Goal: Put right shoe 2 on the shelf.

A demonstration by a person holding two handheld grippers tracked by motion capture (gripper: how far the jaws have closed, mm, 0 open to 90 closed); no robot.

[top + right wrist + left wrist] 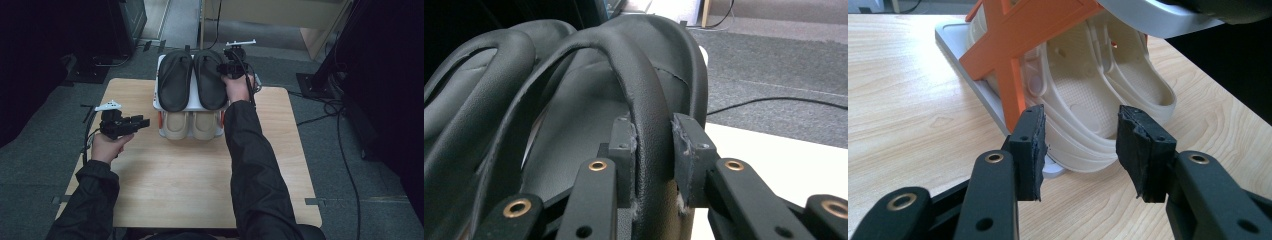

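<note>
Black slipper (pixel 210 79) on rack (pixel 191 102) top, long axis running away; strap (pixel 644 120) between right gripper (pixel 230 67) jaws, seemingly pinched; left gripper (pixel 136 122) open, near beige clogs (pixel 1108 95), farther off.

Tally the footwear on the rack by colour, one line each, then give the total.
Black sandals: 2, side by side on the top shelf of the rack
Beige clogs: 2, side by side on the lower shelf
Total: 4
</note>
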